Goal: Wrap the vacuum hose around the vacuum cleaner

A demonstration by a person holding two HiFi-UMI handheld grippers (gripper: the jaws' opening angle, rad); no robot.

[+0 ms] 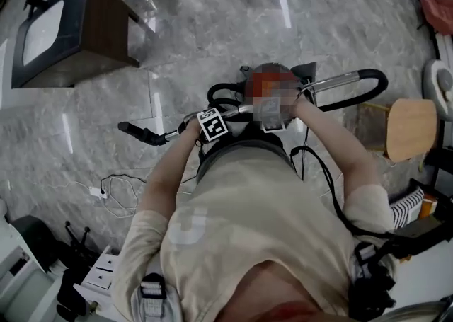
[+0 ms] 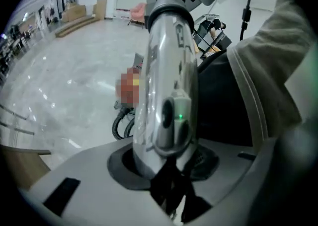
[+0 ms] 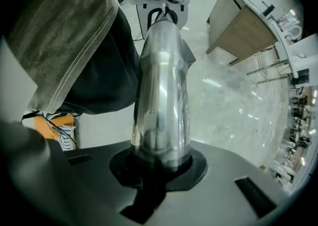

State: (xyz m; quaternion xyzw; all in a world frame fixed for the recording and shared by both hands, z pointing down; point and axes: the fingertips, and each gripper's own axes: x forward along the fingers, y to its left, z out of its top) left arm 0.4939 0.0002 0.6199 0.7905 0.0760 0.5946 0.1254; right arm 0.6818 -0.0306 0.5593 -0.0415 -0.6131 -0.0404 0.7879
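The vacuum cleaner (image 1: 306, 70) stands on the marble floor in front of me, mostly hidden by a blurred patch. Its chrome wand (image 1: 322, 84) runs across the head view from a black nozzle (image 1: 136, 132) at the left to a curved handle at the right. From there the black hose (image 1: 368, 91) loops back. My left gripper (image 1: 205, 118) grips the wand left of centre. My right gripper (image 1: 287, 110) grips it further right. In the left gripper view the wand (image 2: 166, 71) rises out of the gripper (image 2: 169, 190), with hose coils (image 2: 121, 123) behind. The right gripper view shows the wand (image 3: 161, 96) seated in the gripper (image 3: 154, 180).
A dark wooden cabinet (image 1: 71, 30) stands at the upper left. A round wooden stool (image 1: 412, 127) is at the right. A white cable with a plug (image 1: 106, 190) lies on the floor at the left. Grey equipment (image 1: 28, 264) fills the lower left corner.
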